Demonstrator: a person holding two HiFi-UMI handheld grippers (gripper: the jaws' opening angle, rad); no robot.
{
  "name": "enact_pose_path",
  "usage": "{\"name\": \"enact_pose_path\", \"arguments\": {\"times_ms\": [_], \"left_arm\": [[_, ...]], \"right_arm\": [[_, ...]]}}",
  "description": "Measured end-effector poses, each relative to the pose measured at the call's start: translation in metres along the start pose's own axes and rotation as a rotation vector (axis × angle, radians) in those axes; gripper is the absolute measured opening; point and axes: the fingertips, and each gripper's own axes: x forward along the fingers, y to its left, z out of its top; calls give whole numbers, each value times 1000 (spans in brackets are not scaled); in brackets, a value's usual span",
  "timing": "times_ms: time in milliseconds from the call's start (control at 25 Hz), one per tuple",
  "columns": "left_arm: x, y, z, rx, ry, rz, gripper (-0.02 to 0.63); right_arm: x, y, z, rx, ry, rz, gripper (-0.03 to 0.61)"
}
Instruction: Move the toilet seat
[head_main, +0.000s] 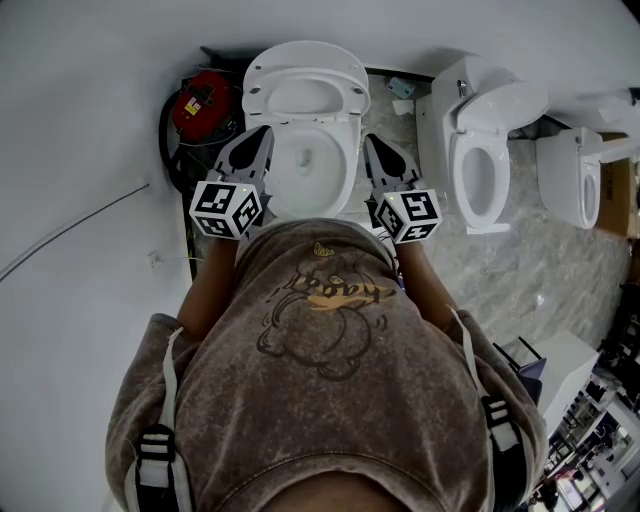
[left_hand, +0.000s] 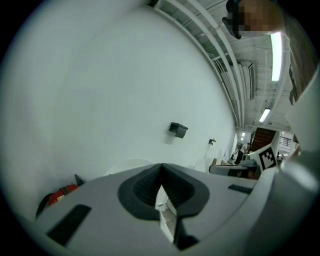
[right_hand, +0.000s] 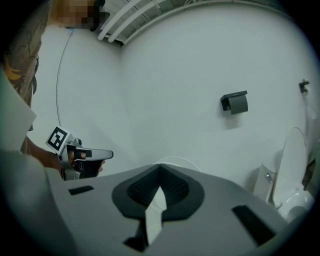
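A white toilet (head_main: 305, 165) stands straight ahead of me in the head view. Its seat (head_main: 305, 88) is raised, leaning back against the lid, so the bowl is uncovered. My left gripper (head_main: 264, 133) hovers by the bowl's left rim and my right gripper (head_main: 371, 142) by the right rim. Both are shut with nothing between the jaws, and neither touches the seat. Both gripper views point up at the white wall. The left gripper (left_hand: 161, 169) and the right gripper (right_hand: 160, 170) each show pads pressed together. A pale arc of the lid (right_hand: 172, 161) peeks over the right one.
A red fire extinguisher (head_main: 203, 100) and dark hoses sit left of the toilet against the wall. Two more white toilets (head_main: 482, 150) (head_main: 577, 172) stand in a row to the right. A black holder (right_hand: 235, 102) is fixed to the wall. Shelves of goods (head_main: 600, 430) fill the lower right.
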Motion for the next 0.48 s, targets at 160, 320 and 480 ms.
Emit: {"name": "enact_pose_path", "arguments": {"times_ms": [160, 320, 480], "left_arm": [[1, 1, 0, 0, 0, 5, 9], [1, 4, -3, -4, 2, 13, 9], [0, 6, -3, -4, 5, 18, 9]], "right_arm": [[1, -2, 1, 2, -3, -5, -2], [3, -3, 1, 7, -3, -7, -2], [5, -4, 2, 8, -8, -6, -2]]}}
